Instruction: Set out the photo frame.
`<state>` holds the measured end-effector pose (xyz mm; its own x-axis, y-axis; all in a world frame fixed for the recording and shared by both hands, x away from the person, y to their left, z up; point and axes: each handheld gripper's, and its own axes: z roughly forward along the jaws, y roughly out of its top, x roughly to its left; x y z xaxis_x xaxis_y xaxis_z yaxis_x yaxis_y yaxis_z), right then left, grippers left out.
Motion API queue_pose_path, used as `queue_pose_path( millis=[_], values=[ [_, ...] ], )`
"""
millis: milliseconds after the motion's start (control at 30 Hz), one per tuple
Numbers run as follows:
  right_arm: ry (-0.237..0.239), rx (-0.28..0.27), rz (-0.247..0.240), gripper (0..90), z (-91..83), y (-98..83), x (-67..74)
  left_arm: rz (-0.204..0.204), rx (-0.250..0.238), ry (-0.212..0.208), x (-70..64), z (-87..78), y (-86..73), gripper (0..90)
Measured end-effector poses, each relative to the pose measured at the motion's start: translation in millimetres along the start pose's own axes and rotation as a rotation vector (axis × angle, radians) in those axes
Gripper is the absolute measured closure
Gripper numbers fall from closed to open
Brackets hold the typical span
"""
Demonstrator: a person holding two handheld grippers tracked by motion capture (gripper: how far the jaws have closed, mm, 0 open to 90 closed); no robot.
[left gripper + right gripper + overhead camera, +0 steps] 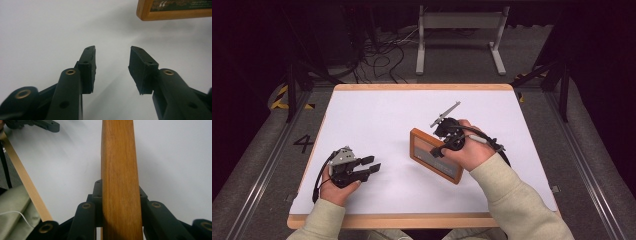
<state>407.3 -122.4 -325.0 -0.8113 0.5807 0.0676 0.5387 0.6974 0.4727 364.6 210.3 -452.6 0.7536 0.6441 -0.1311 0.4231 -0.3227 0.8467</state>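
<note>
Jaws on wooden frame (121, 182) above white table (377, 115)

Counted on the white table (377, 110): one wooden picture frame (432, 157). Two handheld grippers were present, one left gripper (371, 166) and one right gripper (438, 151). Two sleeved forearms.

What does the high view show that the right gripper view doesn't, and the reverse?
High view alone: the picture frame's glazed face, tilted on the white table, and the right hand around the right gripper. Right gripper view alone: both pads pressed on the frame's wooden edge. Both: the frame, the table, and the left gripper, apart from the frame.
</note>
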Motion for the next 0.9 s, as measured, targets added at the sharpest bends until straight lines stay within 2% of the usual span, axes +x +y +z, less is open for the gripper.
queue_pose_path(
  millis=[33, 67, 100, 233, 433, 567, 900],
  values=[
    [-0.001, 0.004, -0.032, 71.7, -0.2, 2.4, -2.1, -0.005, 0.001, 0.003, -0.1, -1.1, -1.1, 56.3],
    [-0.001, 0.01, -0.089, 71.7, -0.4, 6.9, -5.3, -0.005, 0.001, 0.008, 0.0, -1.7, -1.6, 55.8],
    [-0.001, 0.01, -0.089, 71.7, -0.4, 6.9, -5.3, -0.006, 0.002, 0.01, 0.3, -2.7, -2.3, 55.8],
    [0.025, 0.025, -0.205, 71.8, 0.7, 16.4, -11.9, -0.011, 0.001, 0.019, 0.7, -5.6, -4.7, 55.7],
    [0.083, 0.04, -0.313, 71.9, 5.6, 26.4, -25.9, -0.022, 0.0, 0.02, 0.8, -8.6, -7.1, 55.8],
    [0.129, 0.029, -0.364, 71.9, 12.4, 30.5, -37.9, -0.024, 0.001, 0.021, 1.1, -8.7, -7.6, 55.9],
    [0.187, 0.025, -0.447, 71.9, 27.8, 34.2, -60.0, -0.021, 0.001, 0.017, 2.0, -5.9, -6.6, 56.1]
  ],
)
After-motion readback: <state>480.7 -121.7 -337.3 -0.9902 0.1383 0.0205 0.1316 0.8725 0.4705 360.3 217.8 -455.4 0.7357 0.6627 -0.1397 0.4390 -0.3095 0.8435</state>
